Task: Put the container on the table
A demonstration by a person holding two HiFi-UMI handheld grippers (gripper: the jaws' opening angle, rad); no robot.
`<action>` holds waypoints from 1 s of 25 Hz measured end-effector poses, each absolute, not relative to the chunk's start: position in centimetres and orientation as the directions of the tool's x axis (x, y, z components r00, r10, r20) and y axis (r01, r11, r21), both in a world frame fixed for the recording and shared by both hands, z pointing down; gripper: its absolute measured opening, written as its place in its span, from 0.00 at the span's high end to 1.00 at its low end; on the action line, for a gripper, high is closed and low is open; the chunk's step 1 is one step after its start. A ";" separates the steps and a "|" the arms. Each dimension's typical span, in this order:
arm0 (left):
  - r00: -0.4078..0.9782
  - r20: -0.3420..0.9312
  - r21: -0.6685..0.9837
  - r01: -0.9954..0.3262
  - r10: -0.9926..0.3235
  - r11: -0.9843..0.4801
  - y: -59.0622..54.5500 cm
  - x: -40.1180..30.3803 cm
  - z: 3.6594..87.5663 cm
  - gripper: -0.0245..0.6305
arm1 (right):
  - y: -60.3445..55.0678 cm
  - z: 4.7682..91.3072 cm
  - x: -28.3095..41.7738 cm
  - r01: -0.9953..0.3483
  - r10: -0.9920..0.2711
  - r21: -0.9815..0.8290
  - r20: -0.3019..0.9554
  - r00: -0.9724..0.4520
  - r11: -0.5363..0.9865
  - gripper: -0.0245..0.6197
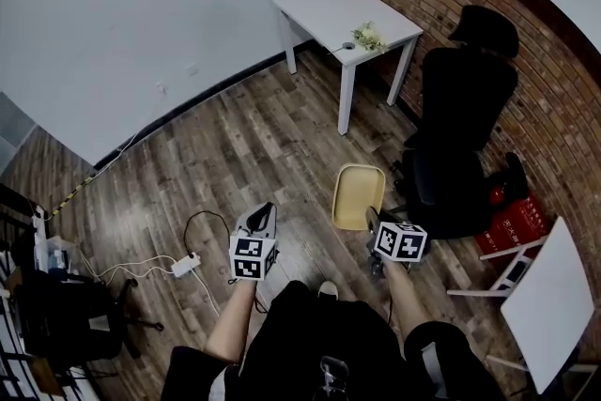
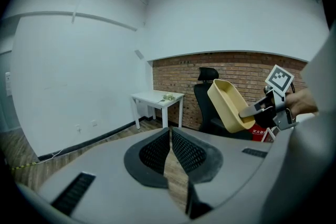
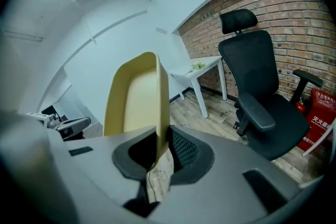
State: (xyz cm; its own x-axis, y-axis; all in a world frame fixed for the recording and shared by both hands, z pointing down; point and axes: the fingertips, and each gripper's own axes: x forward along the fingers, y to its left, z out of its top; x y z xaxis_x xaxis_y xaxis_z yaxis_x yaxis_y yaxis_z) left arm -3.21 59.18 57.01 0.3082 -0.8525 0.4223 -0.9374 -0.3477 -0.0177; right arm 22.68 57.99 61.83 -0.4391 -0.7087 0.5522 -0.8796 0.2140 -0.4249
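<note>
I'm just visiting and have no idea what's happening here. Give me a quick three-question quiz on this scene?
1. Which tool holds the yellow container: A left tool, B right tool?
2. True or false: the container already rests on the white table.
3. Fill in: the left tool's jaws are ____.
Key: 1 B. 2 False; it is held well apart from the table. 3 together, nothing between them.

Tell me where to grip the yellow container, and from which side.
Grip the container by the thin rim wall at its near end, approaching from that end with one jaw inside and one outside. The wall is slim enough to pinch, while the body looks too broad. The right tool holds it this way.
</note>
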 end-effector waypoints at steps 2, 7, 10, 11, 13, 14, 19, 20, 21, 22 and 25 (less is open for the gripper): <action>0.303 0.420 -0.021 -0.939 -0.856 -0.343 59.0 -2.9 57.0 0.93 | 57.8 62.1 23.1 -0.877 -0.705 -0.429 0.553 -0.445 0.217 0.88; 0.290 0.421 -0.023 -0.944 -0.860 -0.329 58.0 -2.9 57.0 0.93 | 57.1 62.4 23.5 -0.871 -0.697 -0.440 0.554 -0.456 0.220 0.88; 0.292 0.418 -0.012 -0.945 -0.860 -0.327 57.0 -2.4 57.1 0.93 | 56.2 62.4 23.9 -0.869 -0.693 -0.443 0.555 -0.460 0.222 0.88; 0.293 0.419 -0.008 -0.945 -0.860 -0.326 56.7 -2.3 57.3 0.93 | 55.9 62.5 24.0 -0.869 -0.693 -0.443 0.555 -0.460 0.222 0.88; 0.294 0.427 -0.004 -0.945 -0.855 -0.327 56.1 -2.1 57.9 0.93 | 55.2 62.5 23.9 -0.869 -0.692 -0.442 0.555 -0.461 0.224 0.88; 0.297 0.431 0.000 -0.944 -0.852 -0.329 55.7 -2.0 58.1 0.93 | 54.8 62.6 23.9 -0.870 -0.691 -0.438 0.556 -0.461 0.228 0.88; 0.313 0.437 0.016 -0.940 -0.843 -0.341 52.8 -1.7 58.8 0.93 | 52.4 63.2 23.1 -0.875 -0.677 -0.416 0.571 -0.464 0.249 0.88; 0.316 0.435 0.018 -0.939 -0.843 -0.343 52.0 -1.8 58.7 0.93 | 51.7 63.3 22.8 -0.874 -0.675 -0.418 0.572 -0.466 0.249 0.88; 0.318 0.434 0.019 -0.939 -0.843 -0.345 51.1 -1.9 58.6 0.93 | 51.0 63.2 22.6 -0.873 -0.674 -0.419 0.572 -0.468 0.250 0.88; 0.320 0.434 0.019 -0.938 -0.842 -0.347 50.2 -2.0 58.4 0.93 | 50.2 63.1 22.3 -0.872 -0.674 -0.420 0.571 -0.468 0.250 0.88; 0.329 0.436 0.019 -0.934 -0.838 -0.356 47.6 -2.7 58.3 0.93 | 48.0 63.1 21.4 -0.871 -0.672 -0.428 0.573 -0.469 0.244 0.88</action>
State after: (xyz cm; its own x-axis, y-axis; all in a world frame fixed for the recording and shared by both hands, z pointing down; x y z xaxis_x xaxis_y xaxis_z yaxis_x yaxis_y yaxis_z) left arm -2.66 47.64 58.28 0.3286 -0.8378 0.4361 -0.9341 -0.3564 0.0192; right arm 21.39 48.03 63.13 -0.4695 -0.6718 0.5730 -0.8705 0.2436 -0.4276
